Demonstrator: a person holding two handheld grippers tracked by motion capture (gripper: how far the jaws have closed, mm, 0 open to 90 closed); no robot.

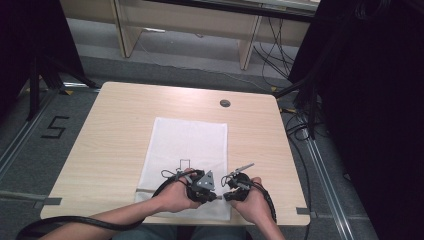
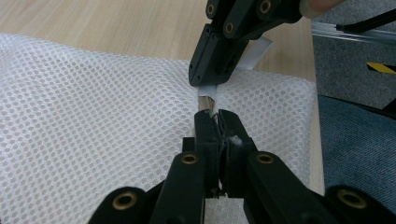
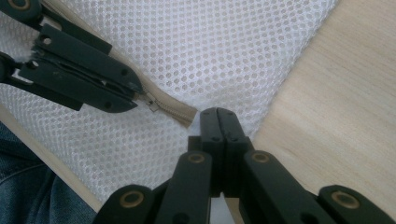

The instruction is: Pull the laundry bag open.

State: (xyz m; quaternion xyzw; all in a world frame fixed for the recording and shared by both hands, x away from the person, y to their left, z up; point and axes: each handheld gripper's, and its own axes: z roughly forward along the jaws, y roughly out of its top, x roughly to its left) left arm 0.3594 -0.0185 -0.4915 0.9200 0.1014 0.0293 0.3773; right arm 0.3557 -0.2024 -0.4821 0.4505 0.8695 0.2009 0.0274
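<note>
A white mesh bag (image 1: 187, 145) lies flat on the wooden table (image 1: 115, 135), with a beige zipper (image 3: 170, 111) along its near edge. My left gripper (image 1: 218, 197) is shut on the metal zipper pull (image 3: 149, 101); in its own view its jaws (image 2: 216, 120) are pressed together over the zipper (image 2: 207, 103). Facing it tip to tip, my right gripper (image 1: 225, 196) is shut on the bag's zipper end at the near right corner. That gripper (image 3: 217, 113) pinches the mesh just past the zipper's end. A short stretch of zipper spans the gap between the two grippers.
The bag's near edge lies along the table's front edge, above the person's denim-clad knee (image 3: 28, 186). A round grommet (image 1: 225, 103) sits at the table's back. Tape strips (image 1: 47, 201) mark the front corners. Black curtains and cables (image 1: 300, 125) flank the table.
</note>
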